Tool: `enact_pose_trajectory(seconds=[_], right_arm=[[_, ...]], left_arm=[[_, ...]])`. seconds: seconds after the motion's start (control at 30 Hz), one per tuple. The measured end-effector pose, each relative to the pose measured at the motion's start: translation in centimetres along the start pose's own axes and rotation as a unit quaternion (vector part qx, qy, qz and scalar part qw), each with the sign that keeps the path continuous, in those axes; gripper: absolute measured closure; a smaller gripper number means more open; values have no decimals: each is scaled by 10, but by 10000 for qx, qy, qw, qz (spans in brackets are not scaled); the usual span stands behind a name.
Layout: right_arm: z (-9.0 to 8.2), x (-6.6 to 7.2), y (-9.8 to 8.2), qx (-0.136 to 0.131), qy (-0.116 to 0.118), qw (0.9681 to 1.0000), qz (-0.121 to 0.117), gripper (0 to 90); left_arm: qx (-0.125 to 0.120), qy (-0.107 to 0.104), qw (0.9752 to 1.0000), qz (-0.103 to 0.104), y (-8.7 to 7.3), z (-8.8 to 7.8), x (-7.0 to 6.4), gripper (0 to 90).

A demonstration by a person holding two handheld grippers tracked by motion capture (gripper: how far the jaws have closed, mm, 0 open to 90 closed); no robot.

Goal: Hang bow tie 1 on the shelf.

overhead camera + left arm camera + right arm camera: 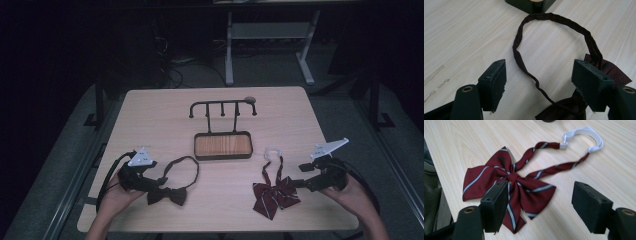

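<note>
We judge the approach step: left gripper point(150, 184), jaws apart, at the dark fabric bow tie point(167, 195); right gripper point(301, 176), likewise apart, at three o'clock of the striped maroon bow tie point(275, 194). Next: closing on each.

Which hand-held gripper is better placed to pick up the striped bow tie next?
Right. The right hand-held gripper sits beside the striped bow tie, jaws open, the bow ahead of them in the right gripper view. The left hand-held gripper is across the table at the dark bow tie.
</note>
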State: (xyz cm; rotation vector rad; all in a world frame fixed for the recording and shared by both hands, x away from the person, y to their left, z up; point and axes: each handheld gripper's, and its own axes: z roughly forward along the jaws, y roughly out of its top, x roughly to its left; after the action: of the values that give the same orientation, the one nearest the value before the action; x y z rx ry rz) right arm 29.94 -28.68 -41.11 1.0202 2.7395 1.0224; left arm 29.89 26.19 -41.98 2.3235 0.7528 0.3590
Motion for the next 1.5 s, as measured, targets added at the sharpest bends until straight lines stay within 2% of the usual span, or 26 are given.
enact_pose_trajectory(seconds=[0.07,0.23,0.27,0.33,0.47,0.6,0.67,0.8,0.97,1.17,1.33,1.5], right_arm=[[1,1,4,46,-20,10000,-20,310],[9,-2,31,293,-20,9995,-66,345],[9,-2,31,293,-20,9995,-66,345],[15,-5,42,503,-47,9987,-94,365],[21,-9,52,666,-62,9977,-135,379],[24,-11,59,720,-63,9972,-169,395],[27,-12,67,781,-138,9966,-231,416],[31,-14,72,898,-220,9954,-230,441],[37,-19,82,1026,-335,9938,-251,513],[45,-25,90,1180,-445,9917,-245,540],[55,-36,92,1325,-522,9898,-69,555],[65,-46,91,1519,-632,9863,88,566]], left_arm=[[-10,-7,10000,-18,0,0,0,285],[-50,-33,10000,-33,0,-1,1,280],[-62,-24,10000,-28,0,-1,1,280],[-80,-31,10000,-41,1,-2,1,277],[-89,-62,9999,-70,1,-1,2,276],[-60,-77,9999,-76,0,0,2,272],[-91,-90,9998,-118,0,1,2,272],[-108,-56,9999,-68,0,1,3,272],[-117,-66,9999,-39,0,2,2,272],[-130,-62,9999,-15,1,2,2,272],[-140,-58,9999,-36,1,1,3,272],[-125,-61,9999,-41,1,0,3,272]])
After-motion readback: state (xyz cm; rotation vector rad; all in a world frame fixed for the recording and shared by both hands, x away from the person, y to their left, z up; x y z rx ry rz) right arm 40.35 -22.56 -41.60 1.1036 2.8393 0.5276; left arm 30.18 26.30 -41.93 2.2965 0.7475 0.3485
